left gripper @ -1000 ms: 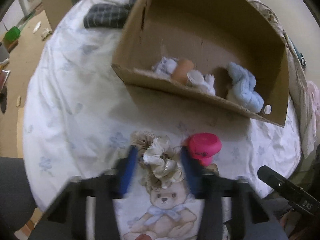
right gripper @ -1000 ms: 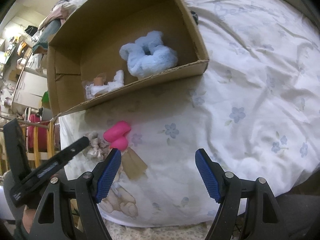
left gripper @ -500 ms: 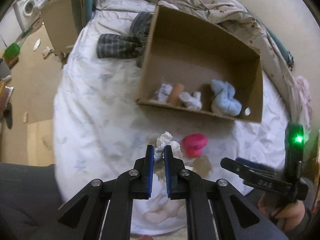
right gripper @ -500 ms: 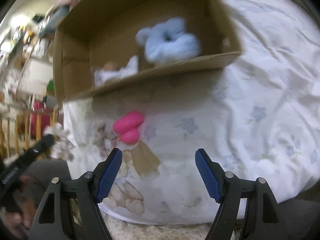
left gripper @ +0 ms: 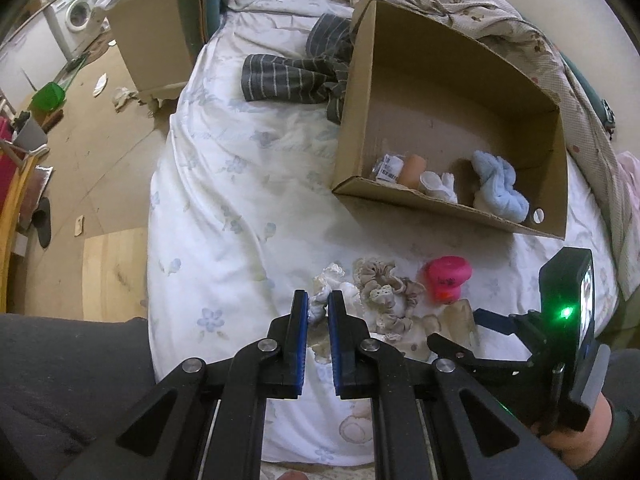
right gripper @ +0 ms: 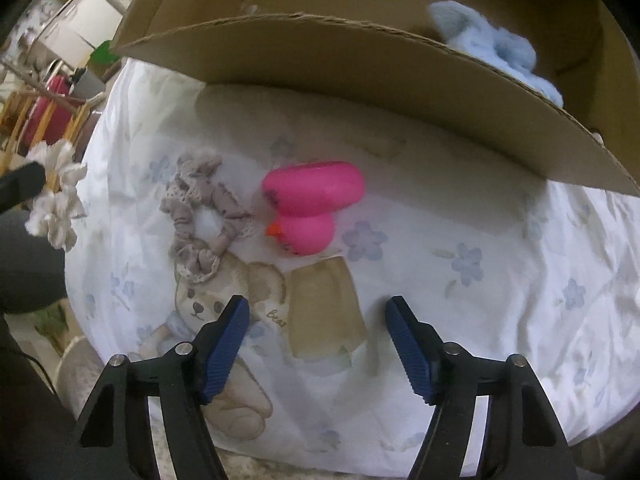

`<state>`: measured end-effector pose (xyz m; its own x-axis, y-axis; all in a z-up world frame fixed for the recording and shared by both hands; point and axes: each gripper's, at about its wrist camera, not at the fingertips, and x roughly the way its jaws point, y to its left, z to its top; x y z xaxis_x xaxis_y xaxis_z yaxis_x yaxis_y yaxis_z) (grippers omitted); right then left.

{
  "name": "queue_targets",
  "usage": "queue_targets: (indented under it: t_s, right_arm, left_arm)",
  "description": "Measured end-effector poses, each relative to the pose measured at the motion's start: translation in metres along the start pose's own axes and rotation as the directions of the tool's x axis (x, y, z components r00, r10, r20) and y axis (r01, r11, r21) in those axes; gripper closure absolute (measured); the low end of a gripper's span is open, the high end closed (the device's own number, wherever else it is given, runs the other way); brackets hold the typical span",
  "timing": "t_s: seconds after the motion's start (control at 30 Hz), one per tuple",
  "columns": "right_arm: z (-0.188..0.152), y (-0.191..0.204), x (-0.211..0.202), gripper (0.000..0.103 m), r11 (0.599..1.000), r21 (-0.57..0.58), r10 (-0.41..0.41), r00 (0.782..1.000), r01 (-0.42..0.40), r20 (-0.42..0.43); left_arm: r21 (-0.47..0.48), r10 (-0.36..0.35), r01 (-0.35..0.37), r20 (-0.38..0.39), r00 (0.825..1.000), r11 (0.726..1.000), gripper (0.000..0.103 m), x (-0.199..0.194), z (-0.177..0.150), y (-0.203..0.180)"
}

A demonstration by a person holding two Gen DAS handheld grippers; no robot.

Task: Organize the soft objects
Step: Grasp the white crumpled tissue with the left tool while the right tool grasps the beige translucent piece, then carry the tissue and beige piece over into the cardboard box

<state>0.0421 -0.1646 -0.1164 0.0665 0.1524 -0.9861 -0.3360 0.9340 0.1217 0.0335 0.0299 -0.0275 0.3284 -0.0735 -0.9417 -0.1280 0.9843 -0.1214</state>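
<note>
1. Left gripper [left gripper: 318,308]: lower centre of the left wrist view, blue pads clamped on a white lace scrunchie [left gripper: 328,286], raised above the sheet.
2. Beige scrunchie [left gripper: 386,298]: just right of that gripper, flat on the floral bedsheet [left gripper: 224,208], over the printed teddy bear.
3. Pink rubber duck [left gripper: 446,278]: right of the beige scrunchie, near the box's front wall.
4. Cardboard box [left gripper: 448,208]: upper right of the frame, containing a light blue scrunchie [left gripper: 498,192] at the right end, white items and a tan roll at centre.
5. Right gripper [right gripper: 318,332]: lower centre of the right wrist view, jaws spread wide, holding nothing, above the sheet with the duck beyond the tips.
6. Grey striped garment [left gripper: 296,76]: upper centre, left of the box.
</note>
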Motion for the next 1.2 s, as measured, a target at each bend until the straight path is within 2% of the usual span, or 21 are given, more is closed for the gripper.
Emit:
queue_targets:
  t_s: [0.07, 0.17, 0.37, 0.5, 0.83, 1.03, 1.2]
  right_arm:
    - [0.0, 0.006, -0.001, 0.055, 1.0, -0.019, -0.006, 1.0, 0.006, 0.001]
    - [0.0, 0.006, -0.003, 0.07, 0.999, -0.023, -0.023, 1.0, 0.023, 0.005]
    - [-0.002, -0.001, -0.012, 0.088, 1.0, -0.014, 0.001, 1.0, -0.001, 0.022]
    - [-0.009, -0.002, -0.019, 0.091, 1.0, -0.002, 0.029, 0.999, -0.029, 0.033]
    - [-0.027, -0.01, -0.063, 0.091, 0.991, 0.038, 0.121, 0.987, -0.125, 0.103]
    - [-0.037, -0.033, -0.113, 0.091, 0.961, 0.102, 0.23, 0.949, -0.255, 0.214]
    - [-0.036, -0.052, -0.154, 0.091, 0.952, 0.132, 0.218, 0.912, -0.277, 0.347]
  left_arm:
    - [0.004, 0.0, 0.0, 0.0, 1.0, 1.0, 0.094, 0.001, 0.0, -0.002]
    - [0.019, 0.004, -0.004, -0.001, 1.0, 1.0, 0.094, 0.004, -0.001, -0.006]
    - [0.031, 0.012, -0.012, -0.006, 1.0, 0.999, 0.094, 0.006, -0.003, -0.008]
    - [0.038, 0.009, -0.009, -0.001, 1.0, 0.999, 0.094, 0.004, -0.003, -0.008]
    - [0.049, 0.037, -0.039, 0.037, 0.999, 0.998, 0.094, -0.004, -0.006, -0.009]
    - [0.05, 0.034, -0.037, 0.057, 0.998, 0.998, 0.094, -0.02, -0.003, -0.009]
    - [0.078, 0.007, -0.016, 0.123, 0.992, 0.997, 0.094, -0.048, 0.012, -0.022]
